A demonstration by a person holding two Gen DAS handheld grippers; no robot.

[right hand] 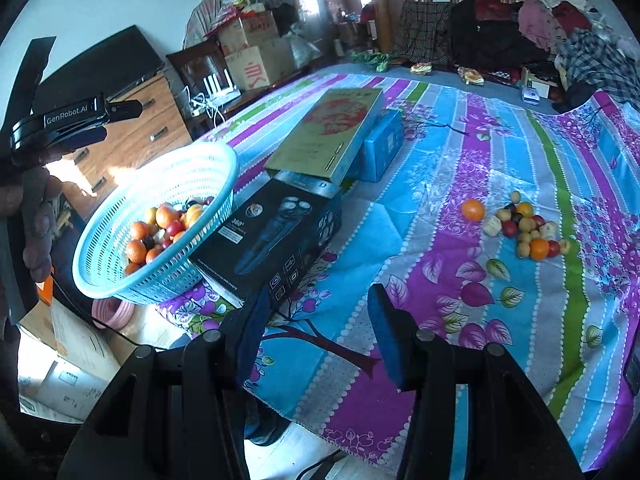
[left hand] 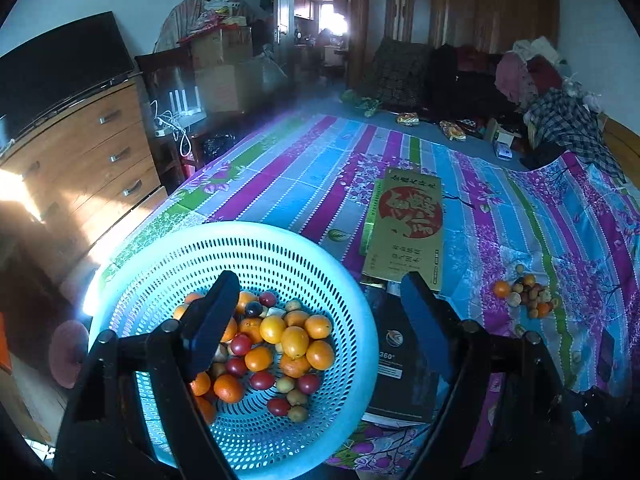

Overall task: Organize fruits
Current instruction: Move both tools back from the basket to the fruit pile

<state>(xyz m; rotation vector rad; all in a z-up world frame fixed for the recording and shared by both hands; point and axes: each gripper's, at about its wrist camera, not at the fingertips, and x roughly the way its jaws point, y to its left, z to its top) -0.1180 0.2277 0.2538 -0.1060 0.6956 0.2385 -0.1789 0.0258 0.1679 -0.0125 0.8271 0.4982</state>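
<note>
From my left gripper (left hand: 320, 320) I look down into a round, pale blue perforated plastic basket (left hand: 352, 292) that sits at the near left corner of the bed, tilted so its right side rests up on a black rectangular shaver box (right hand: 272, 236). The left gripper's fingers are spread wide with nothing between them, one blue pad (left hand: 212, 320) over the basket's inner wall and the other over the black box. Inside the basket lies a heap of small fruits (left hand: 276, 352): orange tangerines, yellow-orange round ones, dark red plum-like ones and a few dull tan ones. My right gripper (right hand: 316, 332) hovers low over the striped floral bedsheet (right hand: 440, 152) in purple, blue and green, its jaws also set wide and empty. Well to the right of the basket, a loose cluster of fruits (right hand: 524, 228) rests directly on the sheet, with a single orange tangerine (right hand: 473, 210) just to its left, slightly apart from the rest. A flat gold cardboard box with a red emblem (right hand: 328, 132) leans across the far end of the black box and over a blue box (right hand: 384, 148) behind it. A wooden chest of drawers (left hand: 92, 156) stands beside the bed on the left.
</note>
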